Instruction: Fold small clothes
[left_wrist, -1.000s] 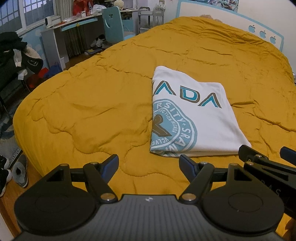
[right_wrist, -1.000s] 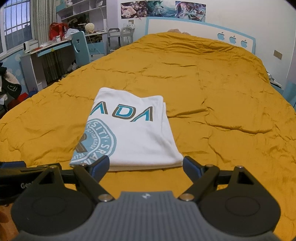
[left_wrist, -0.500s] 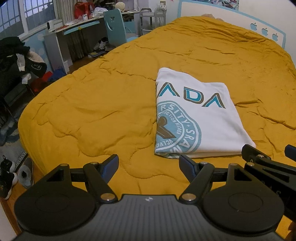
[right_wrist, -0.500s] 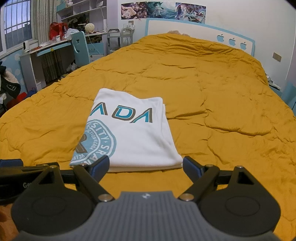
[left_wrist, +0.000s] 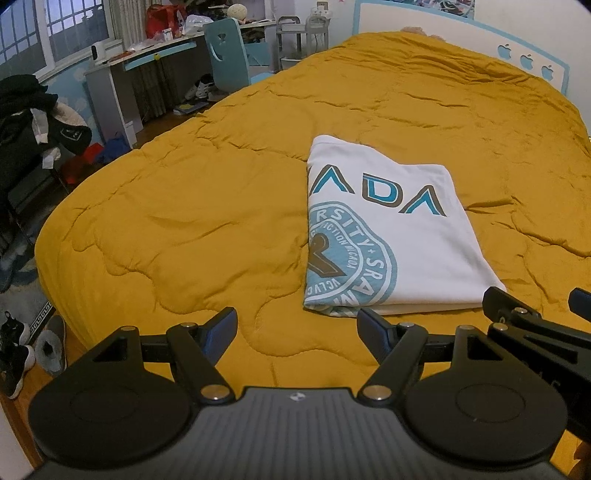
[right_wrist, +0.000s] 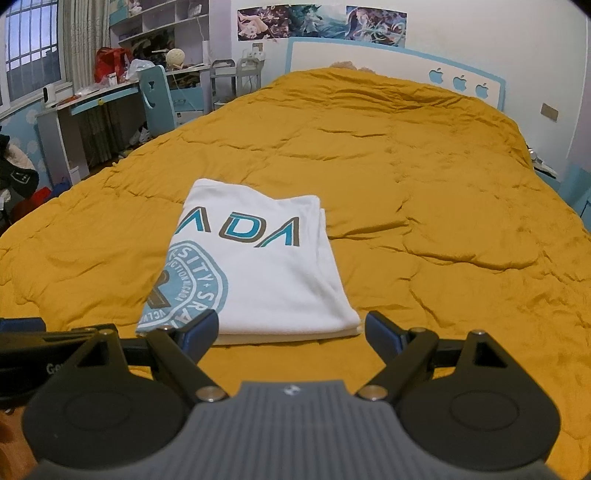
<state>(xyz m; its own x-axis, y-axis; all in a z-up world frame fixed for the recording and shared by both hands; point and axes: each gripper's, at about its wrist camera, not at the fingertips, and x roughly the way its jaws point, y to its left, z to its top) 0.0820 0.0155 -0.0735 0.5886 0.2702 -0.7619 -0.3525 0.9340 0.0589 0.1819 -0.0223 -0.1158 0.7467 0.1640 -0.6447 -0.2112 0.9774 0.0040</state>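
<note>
Folded shirt (left_wrist: 388, 229) on quilt (left_wrist: 184, 206), desk (left_wrist: 144, 70) far left

Mustard quilt (left_wrist: 184, 206), desk (right_wrist: 74, 107) with blue chair (right_wrist: 159, 96) (cluttered), 3 apple cutouts (right_wrist: 460, 82)

Left gripper (left_wrist: 296, 326) and right gripper (right_wrist: 291, 328): black plastic with 2 blue-tipped fingers, round discs, silver screws, ribbed grey housing; partial white lettering, possibly "Ge".

A white printed T-shirt (left_wrist: 388, 229) lies folded flat on the mustard quilt (left_wrist: 184, 221).
</note>
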